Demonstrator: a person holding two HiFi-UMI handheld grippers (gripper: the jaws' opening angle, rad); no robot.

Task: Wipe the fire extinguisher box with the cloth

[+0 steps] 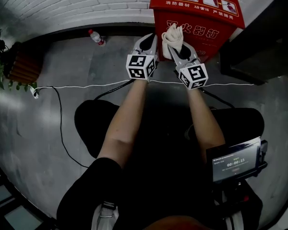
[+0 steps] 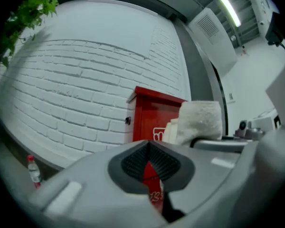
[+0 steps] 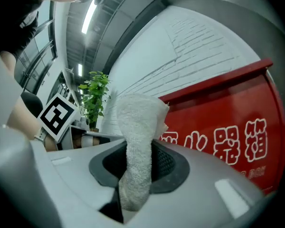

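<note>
The right gripper (image 3: pixel 138 163) is clamping a white cloth (image 1: pixel 173 35), whose folded end is sticking up past the jaws. It is just in front of the red fire extinguisher box (image 1: pixel 206 25), which is standing against the brick wall (image 1: pixel 86 4). The left gripper (image 2: pixel 148 147) is hanging beside it, jaws pressed together on nothing. The grippers are hiding part of the box's front, and the frame is cutting off its top. I cannot tell whether the cloth is touching the box.

1. We note the left claw (image 2: pixel 148 146) with its jaws meeting at the tips and nothing between them.
2. Beyond it, the red fire extinguisher box (image 2: pixel 154 114) stands against a white brick wall (image 2: pixel 76 94).
3. A white cloth (image 2: pixel 199 120) overlaps the box's right edge; a bottle (image 2: pixel 33 171) stands low left.
</note>
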